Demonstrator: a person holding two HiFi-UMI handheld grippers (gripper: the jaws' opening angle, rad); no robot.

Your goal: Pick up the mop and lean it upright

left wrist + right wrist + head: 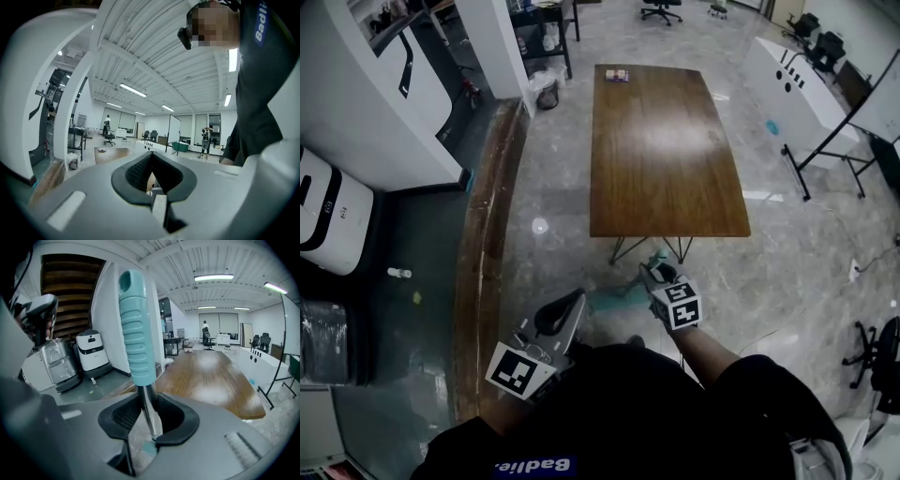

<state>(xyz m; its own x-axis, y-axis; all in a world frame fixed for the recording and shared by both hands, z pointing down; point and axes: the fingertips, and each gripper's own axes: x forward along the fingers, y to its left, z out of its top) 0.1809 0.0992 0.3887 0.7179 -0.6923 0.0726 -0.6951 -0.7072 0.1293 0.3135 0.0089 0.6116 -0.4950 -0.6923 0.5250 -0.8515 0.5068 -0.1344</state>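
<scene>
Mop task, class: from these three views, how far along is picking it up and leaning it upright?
Done: the right gripper is shut on the mop at its metal shaft, just under the teal grip, and the handle stands nearly upright. In hand: the handle rests against nothing yet, near the wooden table; the left gripper is shut and empty. Left: lean it against a support.
</scene>
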